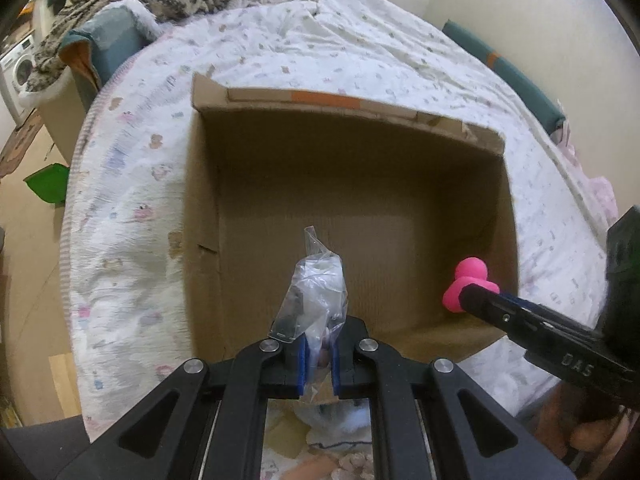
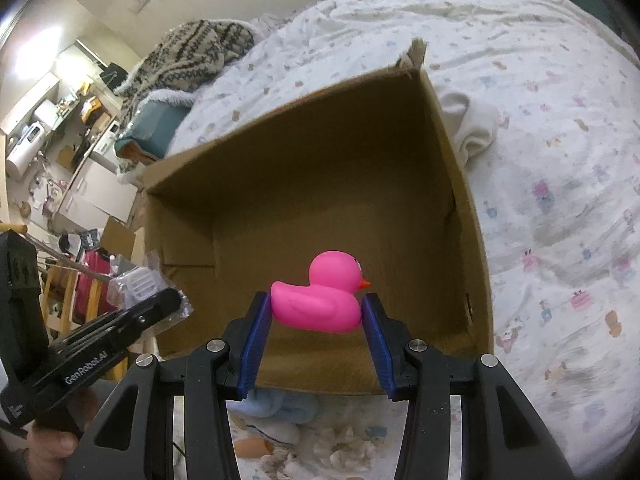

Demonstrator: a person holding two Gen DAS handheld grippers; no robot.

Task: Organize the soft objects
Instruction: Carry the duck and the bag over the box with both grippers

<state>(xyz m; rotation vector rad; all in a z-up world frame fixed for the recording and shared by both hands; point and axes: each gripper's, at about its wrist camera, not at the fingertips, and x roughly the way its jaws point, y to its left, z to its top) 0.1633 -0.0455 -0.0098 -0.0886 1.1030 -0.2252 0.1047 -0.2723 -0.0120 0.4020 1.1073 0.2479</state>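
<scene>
Pink duck (image 2: 320,296) clamped in right tongs (image 2: 318,312) over box (image 2: 280,152); left tongs (image 1: 319,354) pinch plastic bag (image 1: 316,292).

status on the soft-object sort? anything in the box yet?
Done: nothing; the cardboard box looks empty. In hand: left gripper shut on a clear plastic bag, right gripper holds the pink duck, both over the box. Left: release both.

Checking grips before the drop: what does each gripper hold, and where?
Left gripper: clear plastic bag, pinched at its lower end. Right gripper: pink rubber duck, clamped tail and breast.
</scene>
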